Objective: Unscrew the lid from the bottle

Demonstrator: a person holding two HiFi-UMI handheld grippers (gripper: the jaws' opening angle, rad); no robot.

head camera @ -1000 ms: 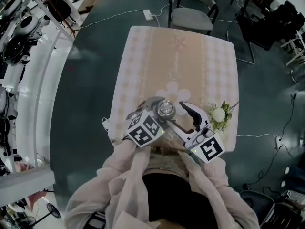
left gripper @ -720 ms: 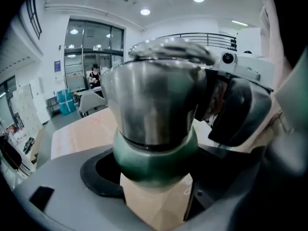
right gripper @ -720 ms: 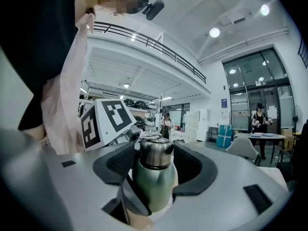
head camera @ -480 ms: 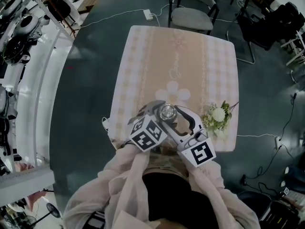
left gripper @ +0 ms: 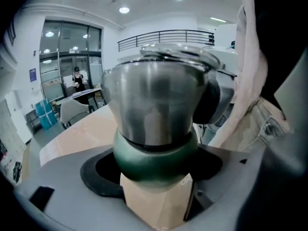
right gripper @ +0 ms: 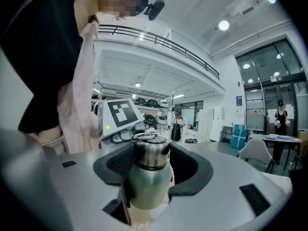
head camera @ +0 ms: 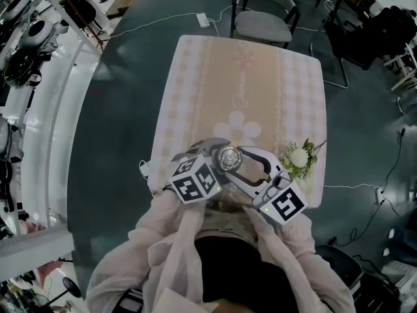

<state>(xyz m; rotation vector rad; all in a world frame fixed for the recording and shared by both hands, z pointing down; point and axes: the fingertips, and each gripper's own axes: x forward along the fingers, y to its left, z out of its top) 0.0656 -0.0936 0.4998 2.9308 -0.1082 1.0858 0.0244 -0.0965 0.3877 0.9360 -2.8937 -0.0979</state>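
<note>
Grip decided this twist: left gripper (left gripper: 155, 174) fingers clamped the green bottle (left gripper: 155, 153) by its body at the near end of the table (head camera: 260, 77), while right gripper (right gripper: 152, 174) fingers, having just closed on the steel lid (right gripper: 151, 153), needed to turn squarely without slipping.

The bottle (right gripper: 147, 189) stands on the table (head camera: 247, 77), at the middle of its near edge. The left gripper (head camera: 218, 155) is at the bottle's left side and the right gripper (head camera: 241, 163) at its right, with the lid (head camera: 228, 156) between the right one's jaws. Flowers (head camera: 298, 156) lie to the right, near the table's near right corner. Behind the far end is a chair (head camera: 264, 18), and left of it a power strip (head camera: 203, 20) on the floor.
</note>
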